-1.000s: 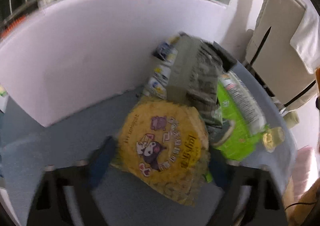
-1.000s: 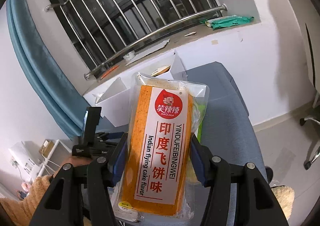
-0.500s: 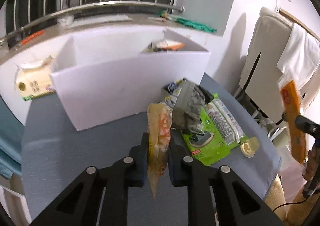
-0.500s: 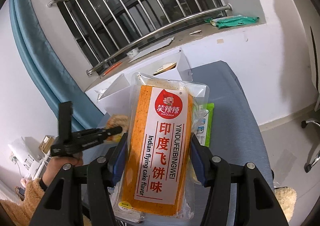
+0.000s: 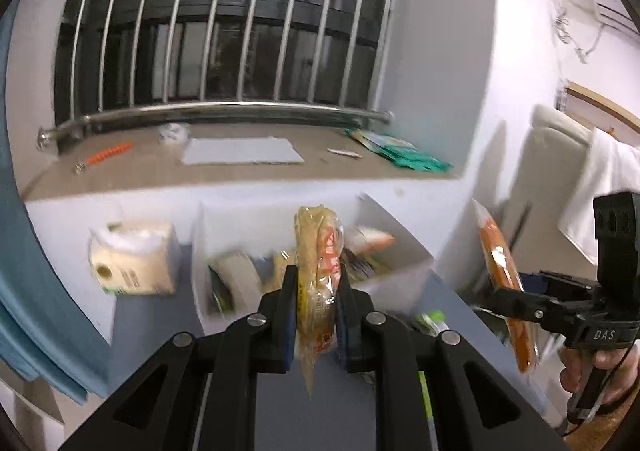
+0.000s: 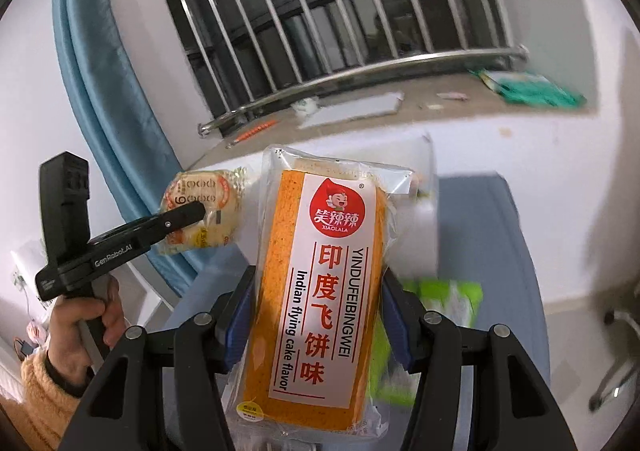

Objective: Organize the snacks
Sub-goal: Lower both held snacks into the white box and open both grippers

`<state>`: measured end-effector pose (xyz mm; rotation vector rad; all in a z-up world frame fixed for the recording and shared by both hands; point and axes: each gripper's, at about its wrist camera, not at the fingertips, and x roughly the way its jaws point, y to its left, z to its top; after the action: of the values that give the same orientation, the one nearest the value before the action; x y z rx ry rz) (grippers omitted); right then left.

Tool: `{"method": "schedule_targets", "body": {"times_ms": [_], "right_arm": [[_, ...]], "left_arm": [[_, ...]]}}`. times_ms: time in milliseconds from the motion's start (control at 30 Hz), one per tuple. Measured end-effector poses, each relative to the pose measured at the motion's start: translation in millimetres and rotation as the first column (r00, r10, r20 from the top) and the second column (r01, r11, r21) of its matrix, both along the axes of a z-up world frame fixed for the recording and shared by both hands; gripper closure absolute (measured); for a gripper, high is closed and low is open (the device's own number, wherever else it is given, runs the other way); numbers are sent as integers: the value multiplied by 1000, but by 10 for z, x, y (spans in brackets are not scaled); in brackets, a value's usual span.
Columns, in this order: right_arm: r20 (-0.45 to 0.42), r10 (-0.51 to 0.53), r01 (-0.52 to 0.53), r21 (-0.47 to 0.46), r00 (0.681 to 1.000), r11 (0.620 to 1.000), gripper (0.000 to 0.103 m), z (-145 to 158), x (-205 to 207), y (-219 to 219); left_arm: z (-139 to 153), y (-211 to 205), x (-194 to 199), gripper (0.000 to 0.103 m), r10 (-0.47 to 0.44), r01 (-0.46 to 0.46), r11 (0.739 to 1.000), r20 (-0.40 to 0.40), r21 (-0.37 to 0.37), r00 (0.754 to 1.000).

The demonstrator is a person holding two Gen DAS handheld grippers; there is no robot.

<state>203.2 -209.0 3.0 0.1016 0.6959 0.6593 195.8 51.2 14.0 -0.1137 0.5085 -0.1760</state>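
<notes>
- Above the blue worktop (image 5: 328,403), we are clamping the yellow snack packet (image 5: 318,275) in our left claw (image 5: 316,315).
- We are gripping the orange cake pack (image 6: 320,291) in our right claw (image 6: 316,315).

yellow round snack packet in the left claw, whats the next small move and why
Probably carry the yellow round snack packet forward over the open white box and let go. The left claw is shut on it, lifted off the table, and the box ahead already holds other snacks.
</notes>
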Motion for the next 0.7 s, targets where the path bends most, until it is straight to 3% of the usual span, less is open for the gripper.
{"method": "schedule_targets", "body": {"times_ms": [133, 367, 400, 433, 467, 500, 600, 700], "right_arm": [[0, 23, -23, -62, 1000, 998, 41, 145, 641, 453], [-96, 2, -15, -139, 995, 990, 40, 41, 1603, 943], [-109, 15, -30, -136, 994, 990, 36, 11, 1690, 988], [-116, 7, -24, -146, 993, 989, 18, -18, 1759, 1023], [-107, -18, 0, -158, 994, 987, 2, -25, 1789, 1024], [-95, -41, 26, -157, 995, 987, 0, -22, 1805, 1010], [-126, -43, 33, -80, 991, 996, 0, -13, 1798, 898], [-110, -33, 25, -77, 993, 997, 0, 16, 1709, 839]], "left_arm": [[58, 39, 475, 86, 23, -21, 997, -24, 79, 999], [-49, 141, 926, 83, 28, -21, 994, -63, 111, 998], [-86, 160, 987, 73, 31, -20, 992, -86, 121, 996], [-112, 173, 1014, 60, 43, -30, 991, -101, 131, 994], [-140, 202, 1040, 25, 72, -55, 988, -116, 143, 991], [-157, 228, 1001, 0, 91, -76, 988, -108, 134, 990], [-178, 375, 885, 0, 117, -113, 993, -94, 46, 989], [-203, 387, 857, 0, 122, -117, 992, -117, 44, 986]]}}
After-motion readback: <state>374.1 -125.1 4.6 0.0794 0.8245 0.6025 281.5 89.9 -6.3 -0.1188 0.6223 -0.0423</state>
